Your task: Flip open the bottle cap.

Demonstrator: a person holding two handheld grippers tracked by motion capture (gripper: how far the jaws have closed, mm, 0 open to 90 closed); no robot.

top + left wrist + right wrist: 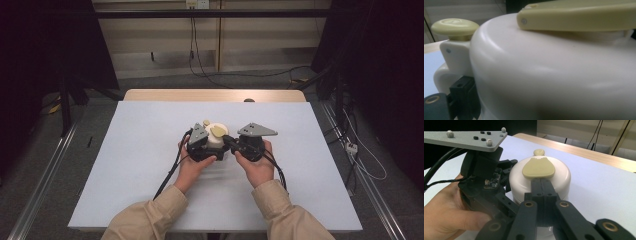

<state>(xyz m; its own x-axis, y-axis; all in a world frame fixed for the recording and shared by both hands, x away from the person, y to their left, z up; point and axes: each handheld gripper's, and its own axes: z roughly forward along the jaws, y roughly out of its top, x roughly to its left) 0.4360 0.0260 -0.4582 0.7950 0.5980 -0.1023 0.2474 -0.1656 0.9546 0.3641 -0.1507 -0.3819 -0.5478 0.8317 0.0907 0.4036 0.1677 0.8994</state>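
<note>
A small white round pot [216, 143] stands mid-table, with a pale yellow paddle-shaped lever [217, 131] on its lid and a yellow knob [206, 122] behind it. My right gripper [541, 183] is shut, its two jaws pressed together, tips at the narrow near end of the lever [538, 167]. My left gripper [505, 173] lies against the left side of the pot [560, 178]. In the left gripper view one black finger [461, 92] sits against the pot wall [549, 75] below the knob [455, 26]; the other finger is hidden.
The pot rests on a light blue mat [150, 165] over a wooden table [150, 95]. Both hands hold the grippers close together, cables trailing toward the near edge. Cables and dark stands line the floor beyond the table.
</note>
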